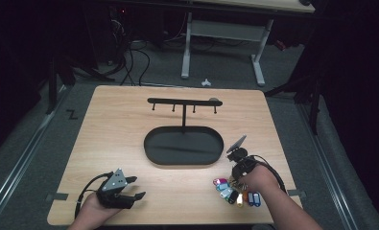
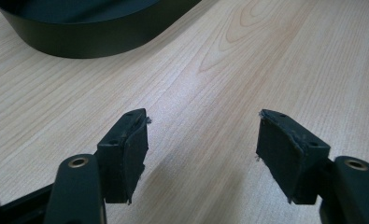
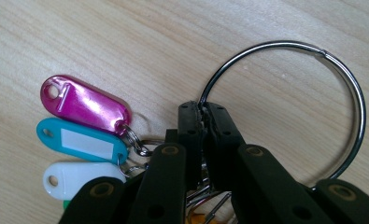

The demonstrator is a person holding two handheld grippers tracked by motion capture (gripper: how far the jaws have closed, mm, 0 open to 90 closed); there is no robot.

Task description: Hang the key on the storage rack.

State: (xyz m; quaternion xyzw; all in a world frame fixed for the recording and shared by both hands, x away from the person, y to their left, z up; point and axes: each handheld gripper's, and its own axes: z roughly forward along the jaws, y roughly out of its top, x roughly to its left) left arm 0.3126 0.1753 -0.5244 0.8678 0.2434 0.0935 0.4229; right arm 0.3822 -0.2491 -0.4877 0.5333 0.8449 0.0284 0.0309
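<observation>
Centrally on the wooden table (image 1: 129, 124) stands a black oval tray (image 1: 183, 146), from which a thin post rises to a black crossbar with hooks (image 1: 184, 102). Toward the person from the tray and off to its right, the right gripper (image 3: 203, 122) has its jaws pressed together on a large metal key ring (image 3: 313, 102), pinching the wire where the loop meets the jaws. From the same ring hangs a fan of plastic key tags: a magenta tag (image 3: 84, 103), a teal tag (image 3: 79, 140) and a white tag (image 3: 67, 179) lie flat on the wood; in the high view the bunch of tags (image 1: 237, 192) lies just beside the right hand (image 1: 261, 178). Nearer the person from the tray's left end, the left gripper (image 2: 201, 154) rests low over bare wood, its jaws spread wide and holding nothing, with the tray's dark wall (image 2: 93, 39) beyond them.
</observation>
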